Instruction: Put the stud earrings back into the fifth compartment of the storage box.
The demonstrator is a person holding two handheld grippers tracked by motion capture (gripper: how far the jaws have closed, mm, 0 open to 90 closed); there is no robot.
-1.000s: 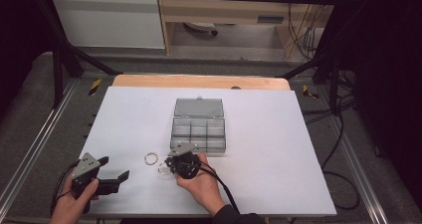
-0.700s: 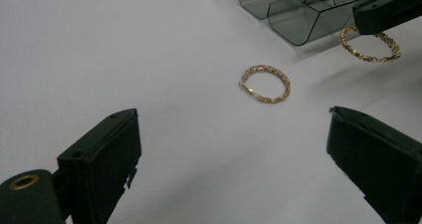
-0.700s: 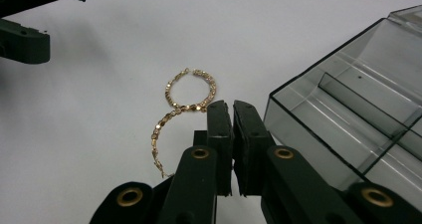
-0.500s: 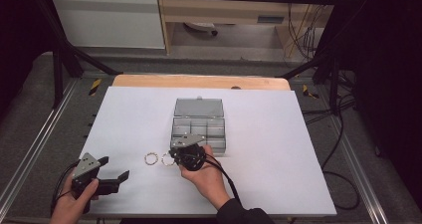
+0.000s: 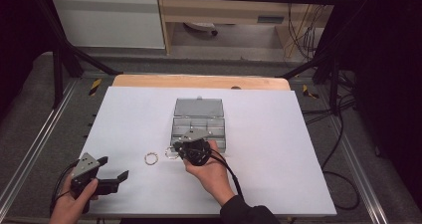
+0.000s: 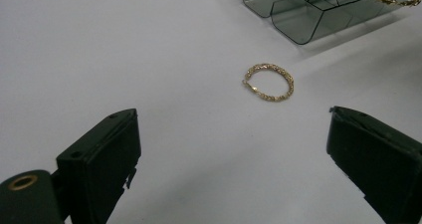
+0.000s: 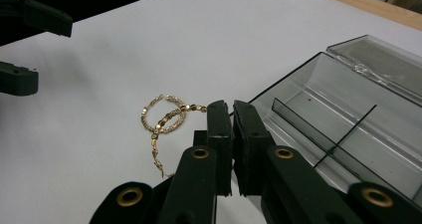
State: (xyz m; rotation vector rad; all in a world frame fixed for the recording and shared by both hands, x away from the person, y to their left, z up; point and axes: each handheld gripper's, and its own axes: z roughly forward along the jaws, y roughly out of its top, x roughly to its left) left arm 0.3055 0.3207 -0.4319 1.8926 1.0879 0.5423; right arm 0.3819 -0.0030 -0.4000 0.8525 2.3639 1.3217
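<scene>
Right gripper point(image 7: 231, 109) pinched shut on a gold chain point(image 7: 164, 122), lifted by the clear box point(image 7: 348, 119); light, limp, slippery links, so grip mid-strand; left gripper point(image 6: 234, 149) open over worktop point(image 6: 124, 45), second chain point(image 6: 268, 82) ahead

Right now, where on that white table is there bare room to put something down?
The white table is bare right of the clear plastic compartment box, and left of it toward the far left corner. It is crowded at the box's near edge: the right gripper pinches a gold chain there, and a gold ring-shaped bracelet lies beside it, ahead of the left gripper.
</scene>
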